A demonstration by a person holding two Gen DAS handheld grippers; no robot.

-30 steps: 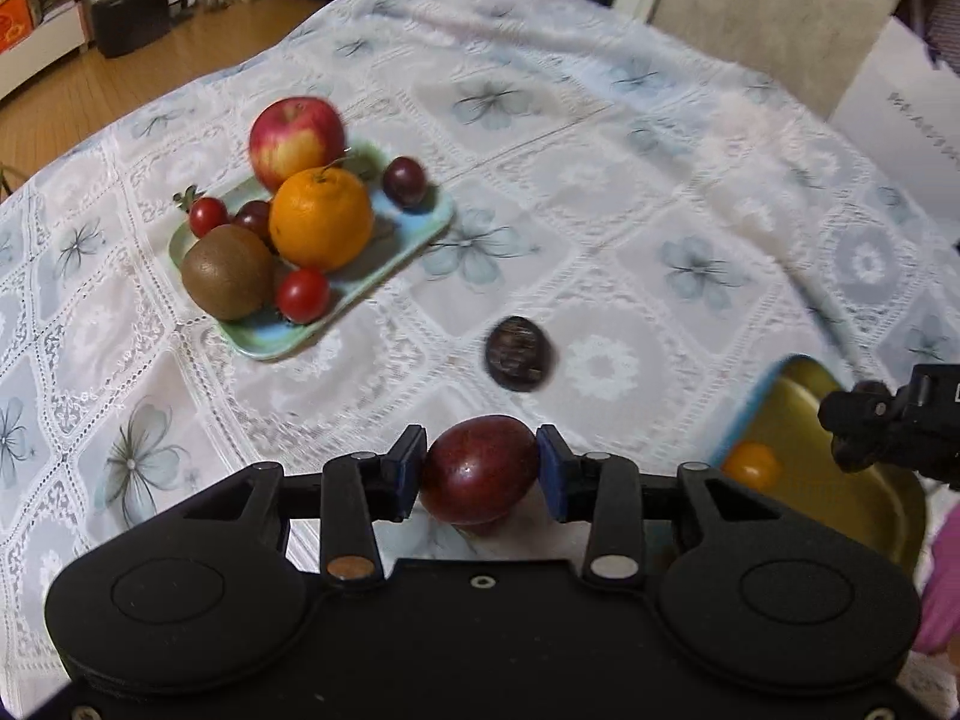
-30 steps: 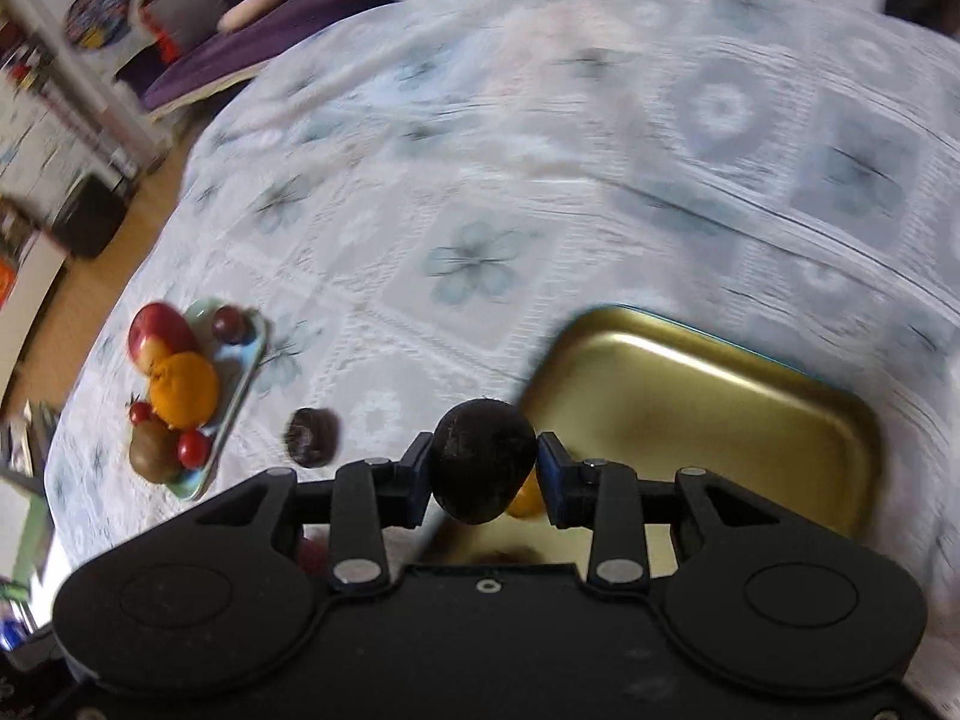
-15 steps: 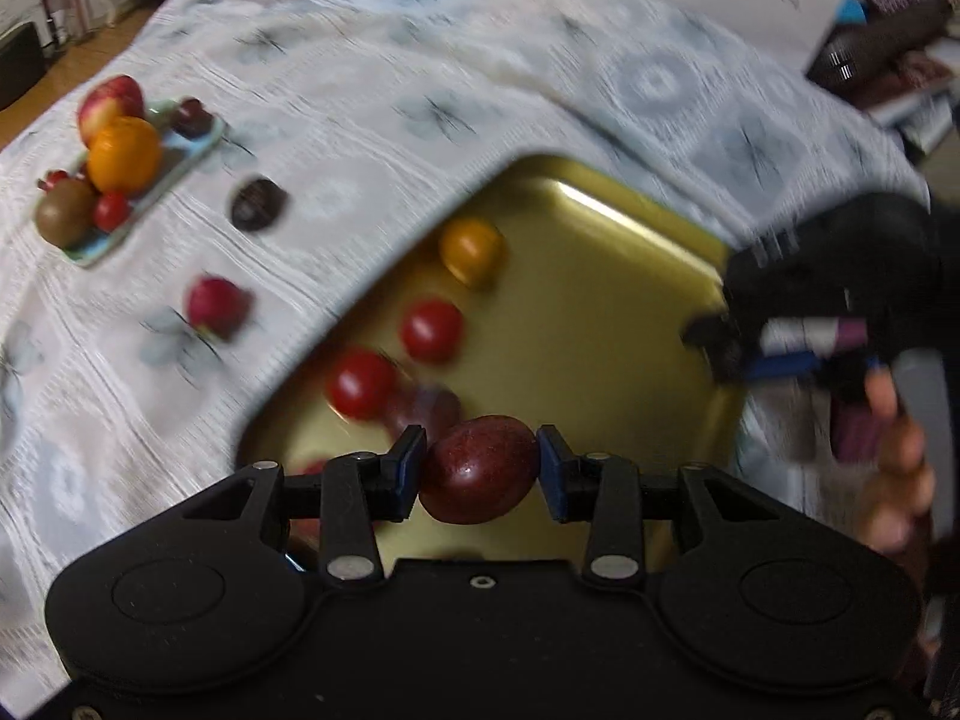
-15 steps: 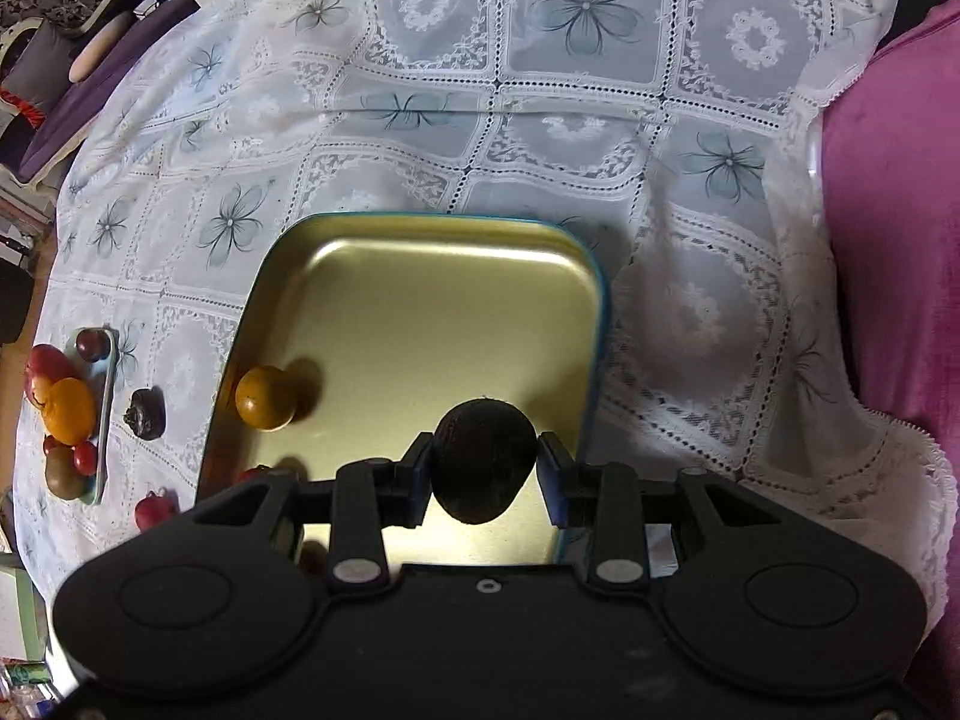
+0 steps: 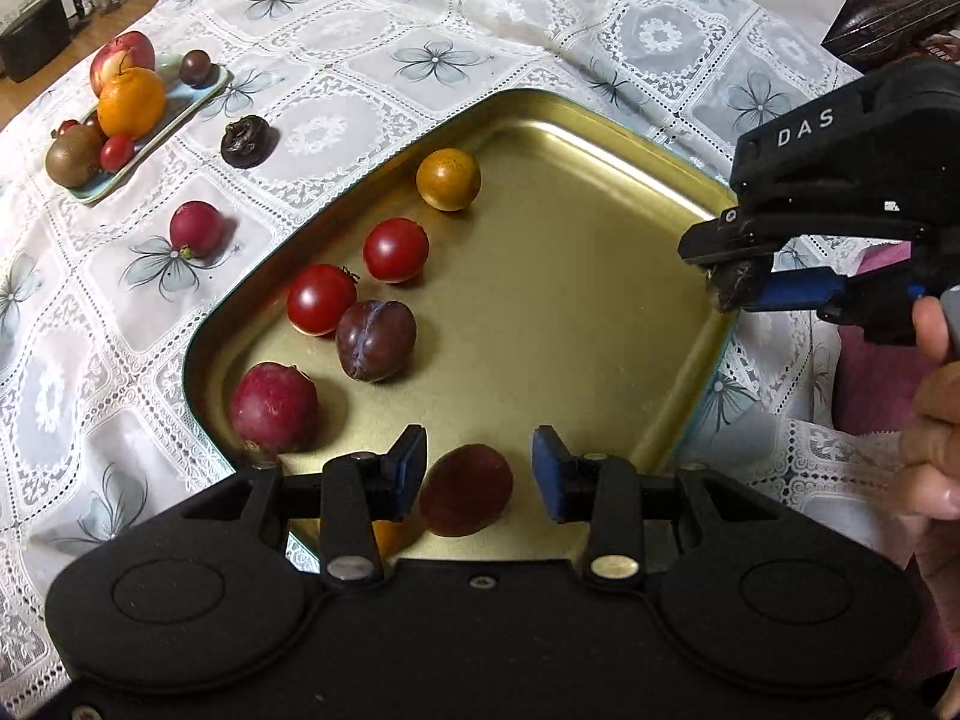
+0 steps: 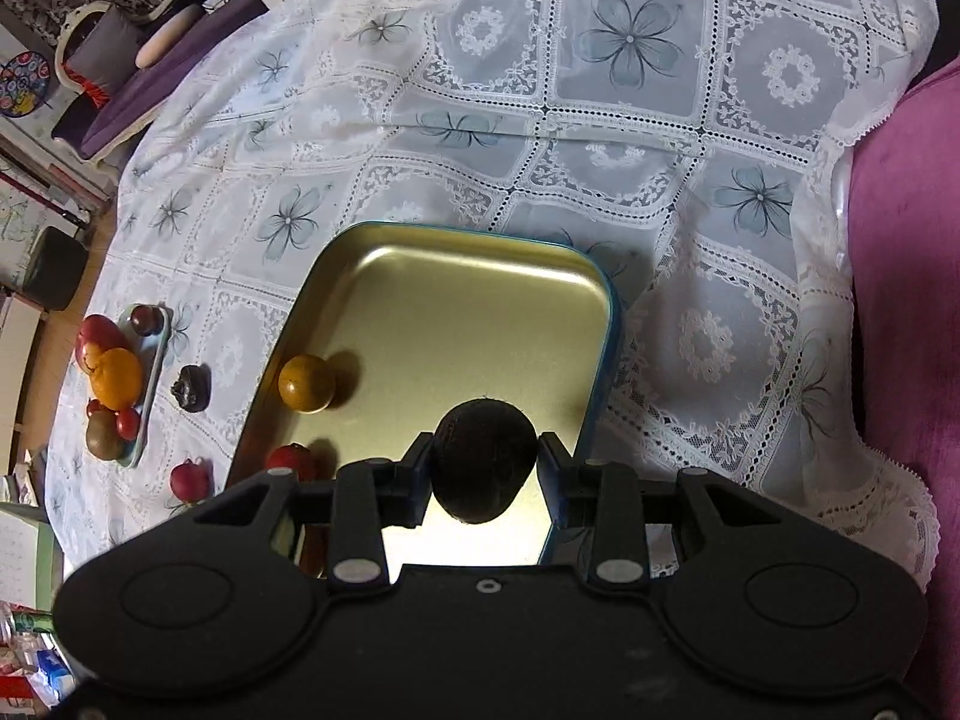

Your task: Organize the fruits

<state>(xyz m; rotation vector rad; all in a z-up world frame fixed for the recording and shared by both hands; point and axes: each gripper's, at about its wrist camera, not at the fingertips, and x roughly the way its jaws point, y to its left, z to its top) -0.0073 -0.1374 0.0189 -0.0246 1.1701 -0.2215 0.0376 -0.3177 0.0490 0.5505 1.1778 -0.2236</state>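
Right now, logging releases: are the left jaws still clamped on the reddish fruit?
No: the left gripper is open, gaps flanking the reddish fruit over the gold tray.

Left gripper point(image 5: 480, 474): matte black body, two round domed housings, blue pads point(image 5: 414, 468) on black fingers, silver rivets at the finger bases, small centre screw. Right gripper point(image 6: 485, 468): same black build, dark blue pads point(image 6: 418, 483), silver rivets; in the left view its side carries white "DAS" lettering.
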